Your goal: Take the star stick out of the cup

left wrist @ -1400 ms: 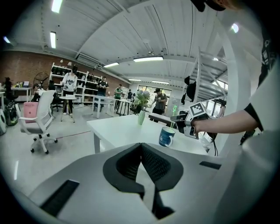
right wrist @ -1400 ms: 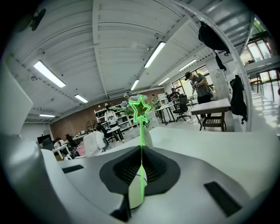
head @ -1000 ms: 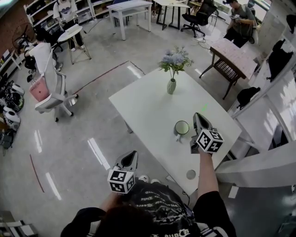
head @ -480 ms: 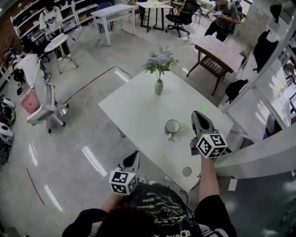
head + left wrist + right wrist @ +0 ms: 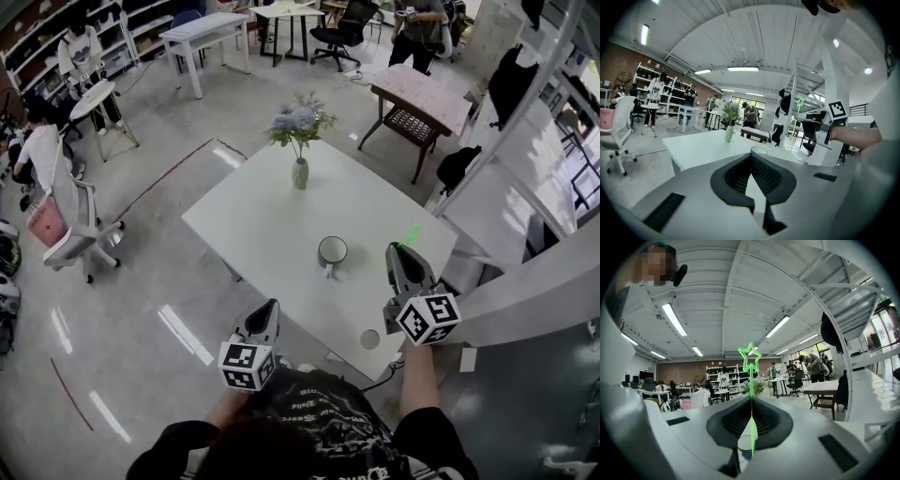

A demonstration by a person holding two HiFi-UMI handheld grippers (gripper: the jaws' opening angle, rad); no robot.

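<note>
Looking at the head view, we found the star stick (image 5: pixel 412 232) already out of the cup (image 5: pixel 332 250). The cup stood alone on the white table (image 5: pixel 272 216). The green star was in the air to the right of it, apart from it, at the tip of the right gripper (image 5: pixel 400 251).

We judged that the main danger was in the grip itself. The stick was very thin and was pinched at only one short part of its shaft. It could therefore turn between the pads, or slide down, if the hand moved quickly or the jaws relaxed a little. The gripper was near the right edge of the table, so a dropped stick could perhaps fall to the floor. We also thought that the free lower end, below the jaws, could hit the rim of the cup and tip it if the hand came back too low. The vase of flowers (image 5: pixel 300 173) stood well apart and seemed in no danger.

In the right gripper view the jaws were closed on the shaft with almost no gap, and the star stood above them. In the left gripper view the left gripper (image 5: pixel 751 159) had its jaws together at the tips, with nothing between them. It hung beside the near edge of the table and touched nothing.
</note>
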